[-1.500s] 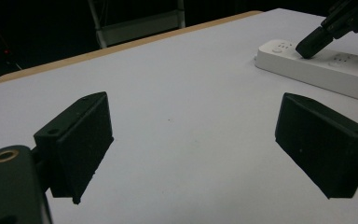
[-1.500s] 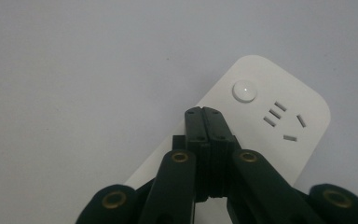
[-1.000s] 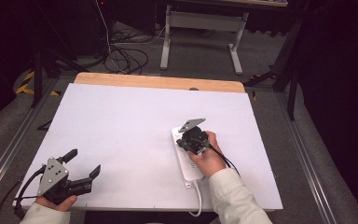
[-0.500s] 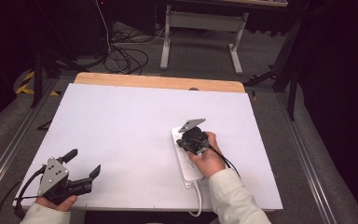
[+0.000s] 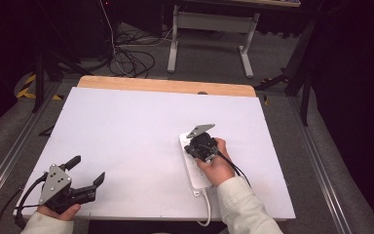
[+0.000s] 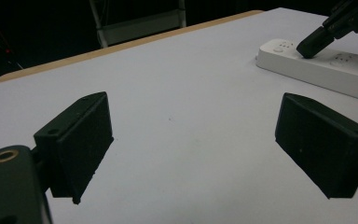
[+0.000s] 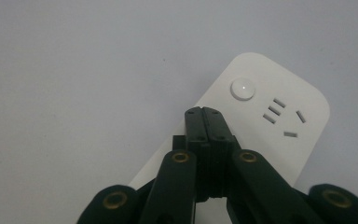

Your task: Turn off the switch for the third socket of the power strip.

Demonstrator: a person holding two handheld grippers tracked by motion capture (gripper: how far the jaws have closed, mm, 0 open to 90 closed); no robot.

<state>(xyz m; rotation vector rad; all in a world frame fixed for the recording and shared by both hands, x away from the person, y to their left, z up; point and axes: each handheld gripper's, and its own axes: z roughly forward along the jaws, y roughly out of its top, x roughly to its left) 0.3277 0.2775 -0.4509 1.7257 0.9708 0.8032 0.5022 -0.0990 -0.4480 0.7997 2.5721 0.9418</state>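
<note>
A white power strip lies on the white table at its right-front part, long axis running near to far, cord trailing off the near edge and round button at the far end. The right gripper, jaws pressed together and empty, points down at the strip just short of that button. The left gripper rests at the near-left corner, jaws wide apart, holding nothing.

Flat white-topped table with bare light-wood strip along far edge. On it, toward near right: long white plastic power strip, round button at far end, white cord trailing off near edge.
</note>
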